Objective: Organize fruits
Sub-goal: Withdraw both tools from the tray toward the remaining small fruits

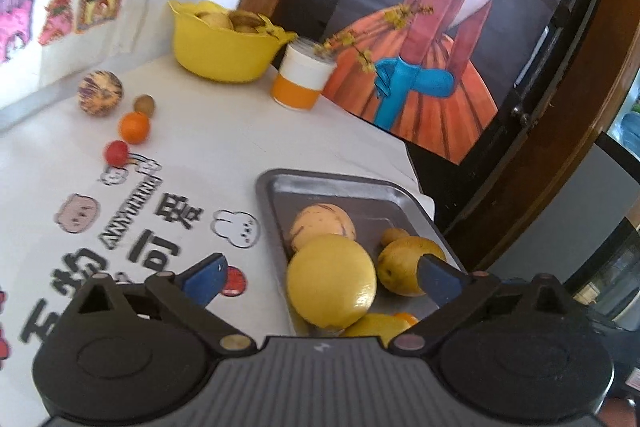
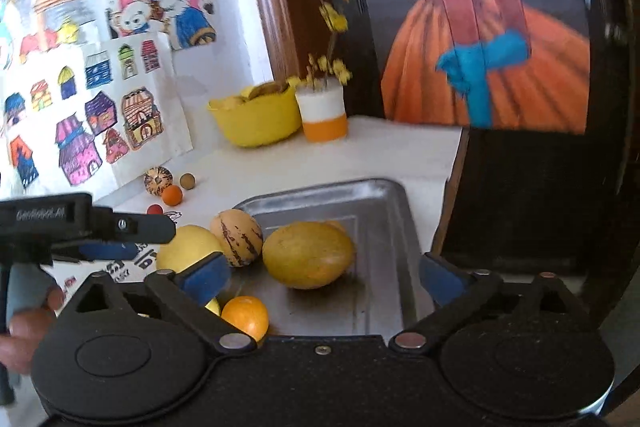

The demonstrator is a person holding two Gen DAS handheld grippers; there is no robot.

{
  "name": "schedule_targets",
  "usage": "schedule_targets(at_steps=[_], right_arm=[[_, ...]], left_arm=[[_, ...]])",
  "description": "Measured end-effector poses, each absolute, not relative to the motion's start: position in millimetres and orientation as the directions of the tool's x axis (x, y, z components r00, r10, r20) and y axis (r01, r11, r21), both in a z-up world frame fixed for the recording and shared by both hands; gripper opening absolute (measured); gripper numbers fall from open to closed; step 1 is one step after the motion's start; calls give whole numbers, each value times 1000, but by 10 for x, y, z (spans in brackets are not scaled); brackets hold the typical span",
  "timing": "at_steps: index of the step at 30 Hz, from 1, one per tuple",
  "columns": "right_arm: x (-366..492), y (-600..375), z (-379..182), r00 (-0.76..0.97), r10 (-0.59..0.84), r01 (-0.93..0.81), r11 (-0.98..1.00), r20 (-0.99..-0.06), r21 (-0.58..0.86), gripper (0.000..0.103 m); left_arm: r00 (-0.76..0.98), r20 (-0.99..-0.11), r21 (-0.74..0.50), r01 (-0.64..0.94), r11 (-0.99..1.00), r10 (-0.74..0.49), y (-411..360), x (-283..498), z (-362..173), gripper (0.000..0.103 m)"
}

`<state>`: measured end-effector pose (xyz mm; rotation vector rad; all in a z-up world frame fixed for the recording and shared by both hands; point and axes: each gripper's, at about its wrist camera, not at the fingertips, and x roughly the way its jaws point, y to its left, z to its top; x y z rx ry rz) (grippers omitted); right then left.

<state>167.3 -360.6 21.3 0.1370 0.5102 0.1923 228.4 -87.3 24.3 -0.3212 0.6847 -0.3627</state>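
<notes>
A metal tray (image 1: 280, 183) at the table's right edge holds a big yellow fruit (image 1: 331, 281), a striped pale melon (image 1: 322, 227), a yellow-brown fruit (image 1: 404, 263) and a small orange (image 1: 404, 317). My left gripper (image 1: 320, 281) hovers open over the tray's near-left corner, its fingers wide of the yellow fruit. My right gripper (image 2: 324, 277) is open too, above the tray (image 2: 360, 187) and just short of the yellow-brown fruit (image 2: 308, 255). The right wrist view also shows the striped melon (image 2: 237, 237), an orange (image 2: 245, 315) and my left gripper (image 2: 120, 239).
On the white tablecloth to the left lie a striped round fruit (image 1: 100, 93), a kiwi (image 1: 144, 105), an orange (image 1: 134, 127) and a small red fruit (image 1: 117, 152). A yellow bowl (image 1: 224, 43) with fruit and a white-orange cup (image 1: 302, 75) stand at the back. A framed painting leans behind.
</notes>
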Motion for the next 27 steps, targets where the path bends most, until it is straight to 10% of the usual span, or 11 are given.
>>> schedule_targets(at_steps=[27], right_arm=[[885, -2601, 73, 741, 221, -311, 950, -634, -33, 102]], left_arm=[[757, -608, -180, 164, 970, -241, 81, 1318, 101, 102]])
